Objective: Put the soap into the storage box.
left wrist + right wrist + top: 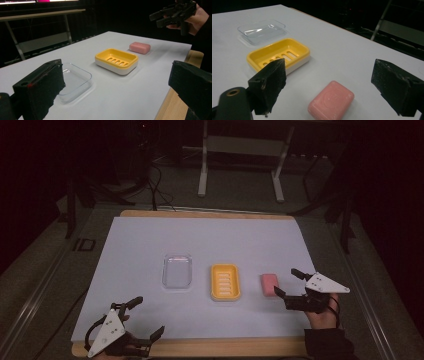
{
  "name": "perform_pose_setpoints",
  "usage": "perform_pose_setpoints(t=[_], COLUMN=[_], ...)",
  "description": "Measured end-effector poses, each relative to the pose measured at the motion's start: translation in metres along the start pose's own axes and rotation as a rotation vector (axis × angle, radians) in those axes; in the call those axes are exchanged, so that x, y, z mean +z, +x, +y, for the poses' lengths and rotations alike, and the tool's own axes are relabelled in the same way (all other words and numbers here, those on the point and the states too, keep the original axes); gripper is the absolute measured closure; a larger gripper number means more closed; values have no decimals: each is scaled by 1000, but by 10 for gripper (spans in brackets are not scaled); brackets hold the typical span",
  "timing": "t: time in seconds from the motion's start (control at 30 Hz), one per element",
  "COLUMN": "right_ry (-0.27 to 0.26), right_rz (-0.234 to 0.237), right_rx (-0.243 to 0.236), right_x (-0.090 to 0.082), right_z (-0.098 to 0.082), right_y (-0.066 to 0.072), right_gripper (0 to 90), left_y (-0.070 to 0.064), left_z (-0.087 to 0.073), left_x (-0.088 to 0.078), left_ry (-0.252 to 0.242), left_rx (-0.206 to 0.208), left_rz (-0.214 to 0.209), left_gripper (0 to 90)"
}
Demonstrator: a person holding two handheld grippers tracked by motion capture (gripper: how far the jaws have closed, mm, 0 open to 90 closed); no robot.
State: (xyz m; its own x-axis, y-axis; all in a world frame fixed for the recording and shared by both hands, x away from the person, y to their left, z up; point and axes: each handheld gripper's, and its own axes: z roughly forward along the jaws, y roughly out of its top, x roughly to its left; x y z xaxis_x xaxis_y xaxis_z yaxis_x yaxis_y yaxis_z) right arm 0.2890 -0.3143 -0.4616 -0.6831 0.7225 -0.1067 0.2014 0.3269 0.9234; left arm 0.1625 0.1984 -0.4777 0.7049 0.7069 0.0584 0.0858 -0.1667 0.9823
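Right gripper [332, 82] jaws spread wide, nothing pinched, pink soap bar [331, 103] lying on the table just ahead between them. Bar's long axis runs skewed across the gap; yellow soap dish [277, 54] sits beyond, left gripper [142, 320] well apart, also spread and empty.

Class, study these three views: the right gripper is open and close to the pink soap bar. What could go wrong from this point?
1. The right gripper has its jaws open beside the pink soap bar, not yet around it; closing off-centre on its rounded edges could squirt it away.
2. A sliding bar might knock the yellow soap dish close beside it.
3. The clear lid is hard to see on the white table, so a gripper could bump it.
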Motion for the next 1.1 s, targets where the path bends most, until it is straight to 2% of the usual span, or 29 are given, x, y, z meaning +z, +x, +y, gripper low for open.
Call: perform_pose_setpoints(t=[0.2, 0.23, 0.33, 0.4, 0.47, 0.57, 0.7, 0.73, 0.77, 0.8, 0.9, 1.0, 1.1], right_ry=[9, 16, 26, 34, 48, 53, 69, 79, 106, 106, 163, 218, 283], right_rz=[5, -2, -7, -19, -50, -78, -113, -135, -183, -183, -252, -312, -331], right_rx=[-17, -34, -40, -51, -58, -53, -9, -1, 18, 18, 90, 142, 184], right_x=[0, 1, 3, 5, 6, 7, 7, 8, 8, 8, 7, 8, 10], right_z=[1, 2, 2, 1, 1, 2, 2, 3, 4, 4, 6, 5, 2], right_y=[1, 3, 4, 4, 4, 2, -2, -2, -4, -4, -9, -14, -20], right_gripper=[124, 124, 124, 125, 129, 133, 133, 133, 134, 134, 139, 138, 131], left_y=[0, 0, 0, 0, 0, 0, -1, -1, -1, -1, -1, -1, -2], left_z=[-1, -1, -1, -1, -1, -1, -1, -1, -1, -1, -1, -1, -1], left_x=[1, 2, 2, 2, 2, 2, 2, 2, 2, 2, 2, 2, 3], left_ry=[11, 16, 19, 17, 19, 19, 21, 22, 21, 22, 26, 27, 26], left_rx=[-4, -4, -4, -3, -1, -1, -1, 0, -1, -1, 1, 3, 4], left_rz=[-5, -7, -9, -6, -3, -1, 4, 6, 7, 8, 9, 9, 10], left_gripper=[6, 6, 6, 6, 6, 6, 6, 5, 6, 6, 6, 6, 6])
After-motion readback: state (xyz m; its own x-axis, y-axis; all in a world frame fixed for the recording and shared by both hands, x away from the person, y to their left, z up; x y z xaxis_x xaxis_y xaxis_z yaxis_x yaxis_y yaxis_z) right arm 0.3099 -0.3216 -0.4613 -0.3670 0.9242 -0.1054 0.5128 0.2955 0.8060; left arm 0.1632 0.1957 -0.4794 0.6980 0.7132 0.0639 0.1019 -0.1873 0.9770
